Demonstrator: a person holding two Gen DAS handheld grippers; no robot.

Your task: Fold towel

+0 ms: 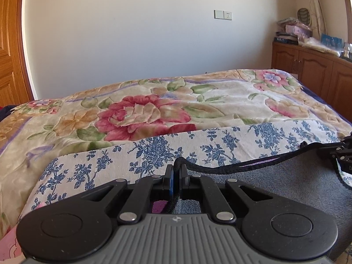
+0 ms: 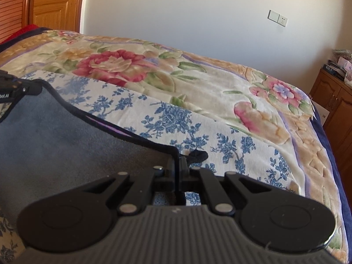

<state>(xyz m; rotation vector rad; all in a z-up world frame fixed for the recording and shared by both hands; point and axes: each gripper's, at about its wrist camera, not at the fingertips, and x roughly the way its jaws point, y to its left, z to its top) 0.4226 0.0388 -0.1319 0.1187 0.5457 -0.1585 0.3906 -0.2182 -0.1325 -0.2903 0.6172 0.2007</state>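
Observation:
A grey-blue towel (image 1: 275,176) with a black hem and a purple underside hangs stretched between my two grippers above the bed. My left gripper (image 1: 176,171) is shut on its left corner. My right gripper (image 2: 178,165) is shut on its right corner, where a small black loop (image 2: 198,155) sticks out. The towel (image 2: 66,145) fills the left of the right wrist view. Each gripper shows in the other's view: the right one (image 1: 343,151) and the left one (image 2: 13,85), both on the towel's top edge.
The bed carries a blue-flowered white cloth (image 1: 154,149) over a floral blanket (image 1: 143,112). A wooden cabinet (image 1: 308,66) with clutter stands at the right, a wooden door (image 2: 55,4) at the left, and a white wall with a socket (image 1: 223,14) behind.

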